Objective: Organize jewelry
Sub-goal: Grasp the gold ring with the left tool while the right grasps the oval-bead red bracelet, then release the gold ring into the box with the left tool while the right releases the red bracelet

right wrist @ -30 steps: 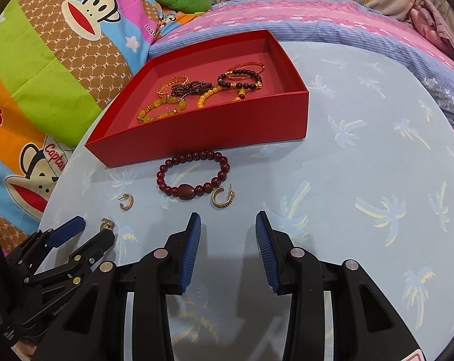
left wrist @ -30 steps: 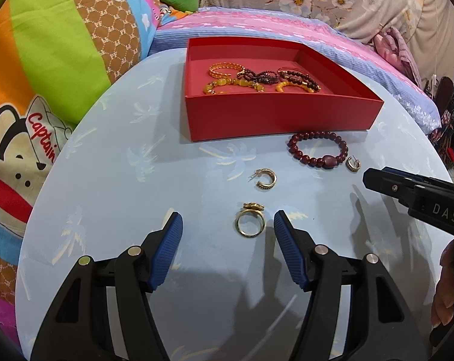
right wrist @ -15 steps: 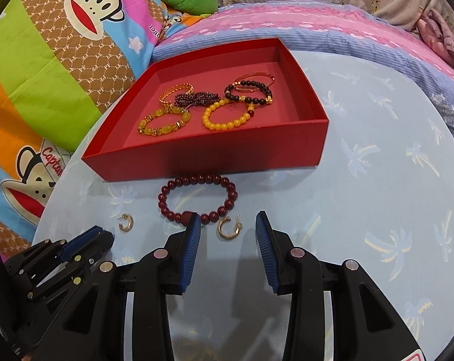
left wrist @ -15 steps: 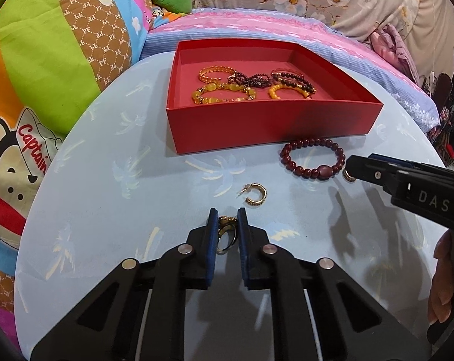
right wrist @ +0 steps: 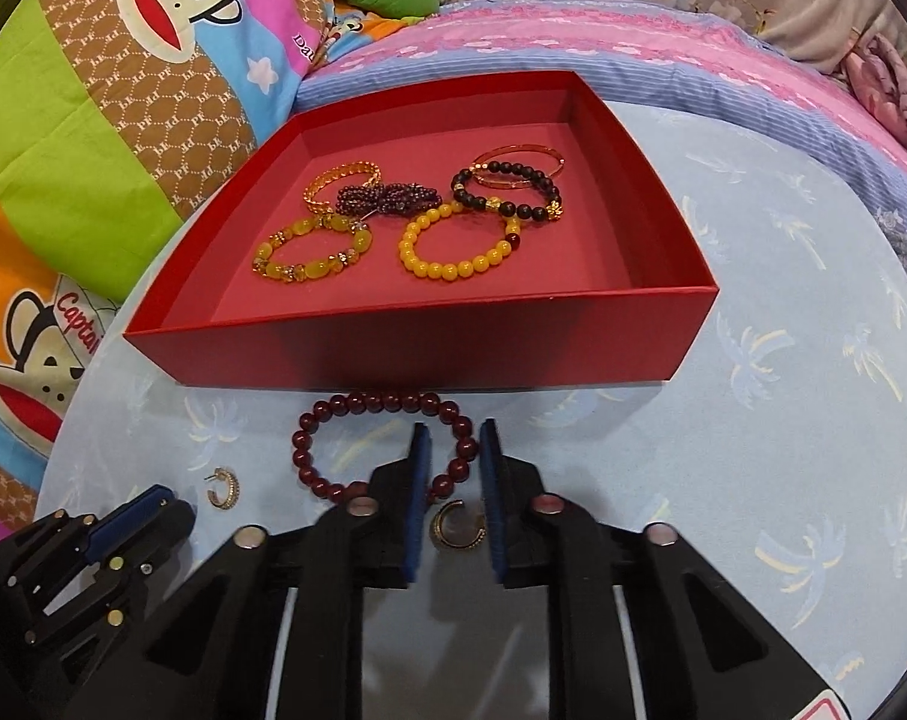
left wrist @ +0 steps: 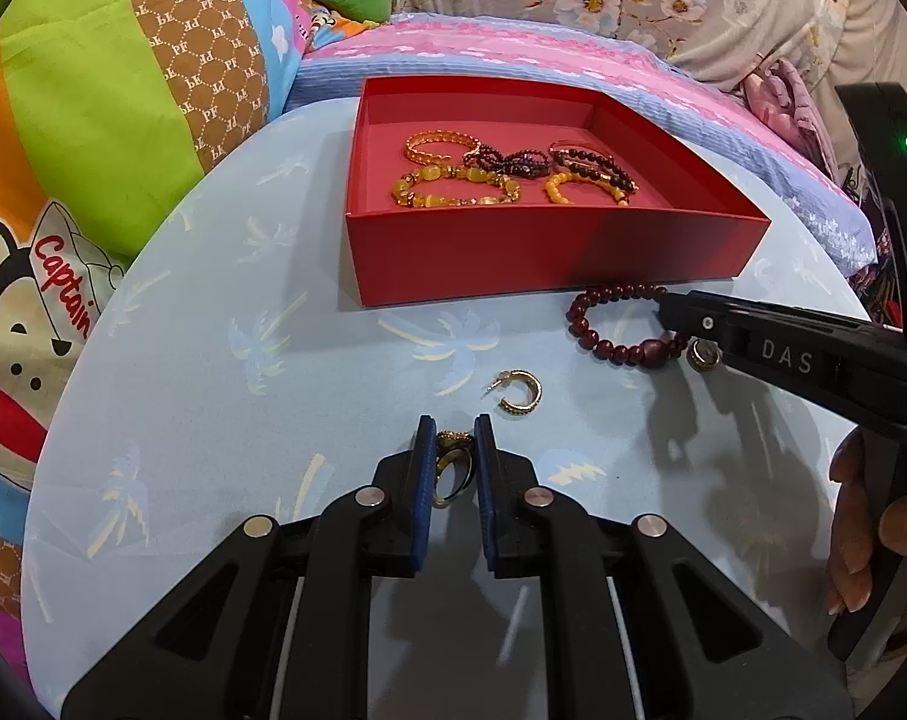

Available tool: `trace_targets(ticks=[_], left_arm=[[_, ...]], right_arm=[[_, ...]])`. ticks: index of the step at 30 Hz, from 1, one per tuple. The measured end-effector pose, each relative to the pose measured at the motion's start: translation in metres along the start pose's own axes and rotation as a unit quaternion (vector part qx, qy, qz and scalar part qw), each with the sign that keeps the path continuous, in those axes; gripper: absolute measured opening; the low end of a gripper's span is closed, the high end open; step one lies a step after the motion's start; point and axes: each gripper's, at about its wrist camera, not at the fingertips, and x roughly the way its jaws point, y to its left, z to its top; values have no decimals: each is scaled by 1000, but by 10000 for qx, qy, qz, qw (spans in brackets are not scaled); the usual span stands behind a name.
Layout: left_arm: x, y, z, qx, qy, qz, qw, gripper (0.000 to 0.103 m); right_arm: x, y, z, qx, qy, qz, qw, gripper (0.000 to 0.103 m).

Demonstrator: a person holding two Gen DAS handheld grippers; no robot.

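In front of the red box [left wrist: 549,252], the left gripper [left wrist: 453,450] is clamped on a gold ring [left wrist: 450,468]. The right gripper [right wrist: 455,468] has pinched together on the dark red bead bracelet [right wrist: 357,408], a gold hoop earring [right wrist: 456,531] lying between its fingers.

Each camera sits just behind its own hand-held gripper and looks forward and steeply down along the fingers, close over the tabletop [left wrist: 225,372]. The left view faces the red box [left wrist: 543,252] ahead and slightly right of its fingers; the right view has the box straight ahead. Both share the box, the dark red bracelet [right wrist: 387,408] before it, and each other's gripper at the frame edge.
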Motion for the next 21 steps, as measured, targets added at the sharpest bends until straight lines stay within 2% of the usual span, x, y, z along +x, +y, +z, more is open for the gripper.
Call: trace_targets(ticks=[10, 21], left_arm=[[-5, 3, 3, -102, -11, 49, 9999, 13], [-20, -1, 17, -21, -89, -9, 10000, 13]], right_arm=[[-15, -1, -5, 68, -109, 82, 9999, 8], [-76, -9, 10, 134, -694, 103, 9974, 8]])
